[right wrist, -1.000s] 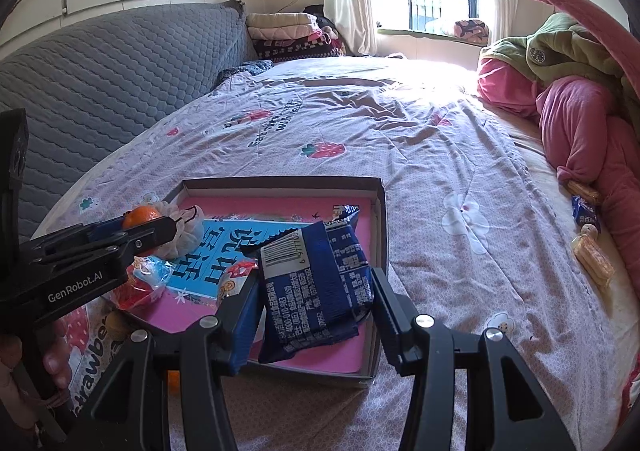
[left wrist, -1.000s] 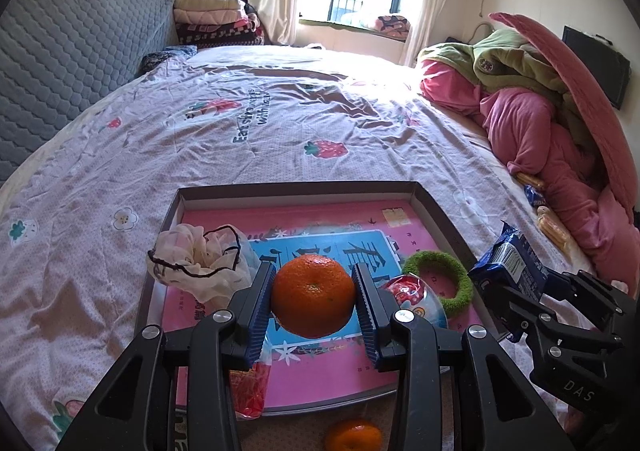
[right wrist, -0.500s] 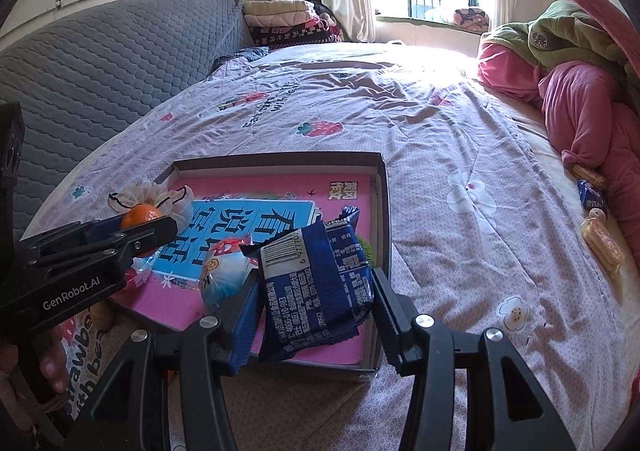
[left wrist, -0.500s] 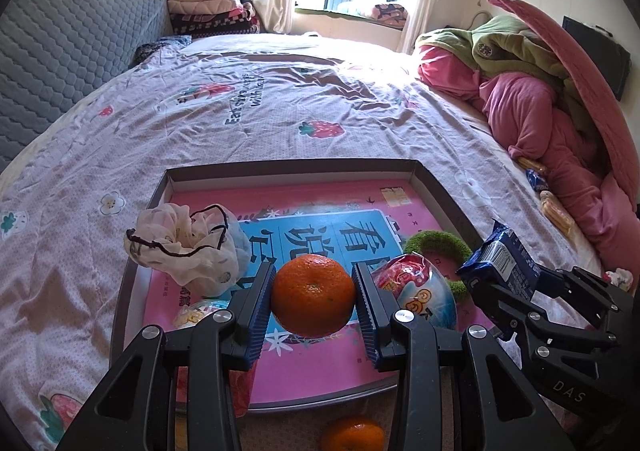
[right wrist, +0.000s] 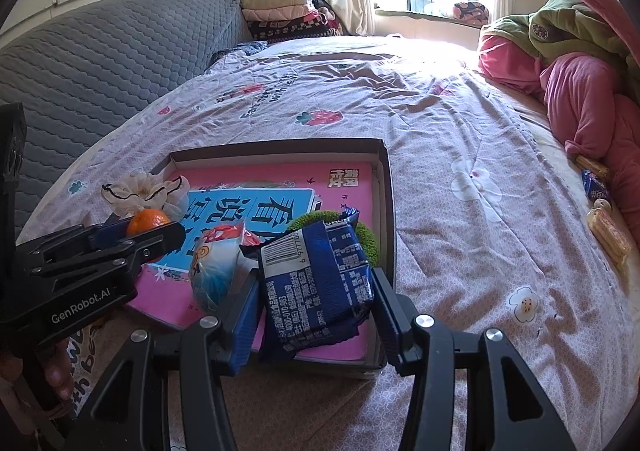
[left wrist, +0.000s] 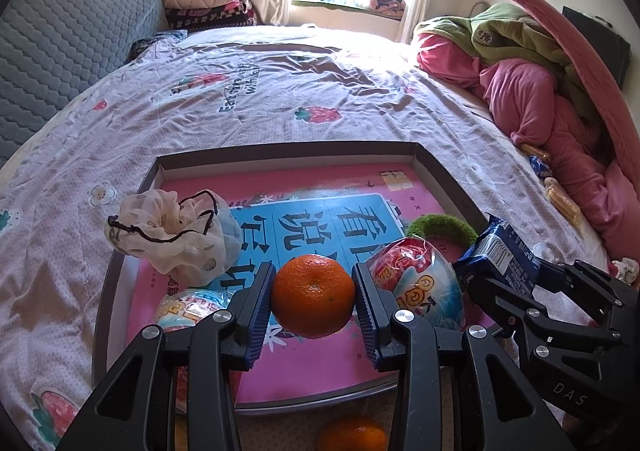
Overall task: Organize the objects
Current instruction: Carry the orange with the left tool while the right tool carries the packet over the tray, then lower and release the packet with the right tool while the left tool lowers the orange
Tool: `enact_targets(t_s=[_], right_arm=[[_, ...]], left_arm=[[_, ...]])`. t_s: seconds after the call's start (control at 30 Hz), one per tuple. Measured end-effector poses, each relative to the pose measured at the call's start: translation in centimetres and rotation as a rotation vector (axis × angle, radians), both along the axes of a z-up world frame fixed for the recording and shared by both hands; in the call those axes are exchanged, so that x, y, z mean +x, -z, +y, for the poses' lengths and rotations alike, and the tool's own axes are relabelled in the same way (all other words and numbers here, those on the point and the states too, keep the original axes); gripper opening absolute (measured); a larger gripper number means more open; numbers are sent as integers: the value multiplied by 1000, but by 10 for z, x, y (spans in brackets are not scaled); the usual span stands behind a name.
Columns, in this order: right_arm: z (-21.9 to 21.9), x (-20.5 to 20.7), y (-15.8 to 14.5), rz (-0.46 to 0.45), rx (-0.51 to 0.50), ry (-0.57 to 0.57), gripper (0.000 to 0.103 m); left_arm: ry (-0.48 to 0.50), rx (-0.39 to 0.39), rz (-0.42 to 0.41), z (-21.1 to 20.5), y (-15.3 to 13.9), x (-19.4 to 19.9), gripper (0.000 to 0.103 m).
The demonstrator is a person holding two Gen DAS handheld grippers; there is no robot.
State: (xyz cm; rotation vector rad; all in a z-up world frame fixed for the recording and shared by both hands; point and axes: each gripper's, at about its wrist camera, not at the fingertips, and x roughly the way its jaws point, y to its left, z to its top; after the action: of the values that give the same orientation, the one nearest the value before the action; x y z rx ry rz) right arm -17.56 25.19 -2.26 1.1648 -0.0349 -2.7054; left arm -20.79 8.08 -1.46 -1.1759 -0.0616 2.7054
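My left gripper (left wrist: 314, 301) is shut on an orange mandarin (left wrist: 313, 296) and holds it above the near part of a shallow grey tray (left wrist: 280, 155) with a pink and blue printed floor. The mandarin also shows in the right wrist view (right wrist: 148, 221). My right gripper (right wrist: 314, 309) is shut on a blue snack packet (right wrist: 316, 287) over the tray's (right wrist: 384, 187) near right corner. In the tray lie a cream scrunchie (left wrist: 172, 235), a green hair ring (left wrist: 440, 225) and a red, white and blue wrapped egg-shaped toy (left wrist: 416, 287).
The tray sits on a bed with a lilac flowered sheet (left wrist: 280, 91). A second mandarin (left wrist: 352, 433) lies on the sheet just before the tray. Pink and green bedding (left wrist: 540, 91) is piled at the right, with small snack packets (right wrist: 604, 227) beside it. A grey headboard (right wrist: 100, 63) stands left.
Both grippers have moved forward over the tray with their objects still held. The tray and its contents look closer and lower in both views.
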Motion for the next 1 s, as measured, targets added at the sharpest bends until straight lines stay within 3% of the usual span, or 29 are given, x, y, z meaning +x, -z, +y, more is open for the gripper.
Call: enact_targets(t_s=[1.0], right_arm=[[-8, -9, 15, 28, 45, 3, 52]], left_arm=[[-4, -51, -28, 3, 20, -12, 40]])
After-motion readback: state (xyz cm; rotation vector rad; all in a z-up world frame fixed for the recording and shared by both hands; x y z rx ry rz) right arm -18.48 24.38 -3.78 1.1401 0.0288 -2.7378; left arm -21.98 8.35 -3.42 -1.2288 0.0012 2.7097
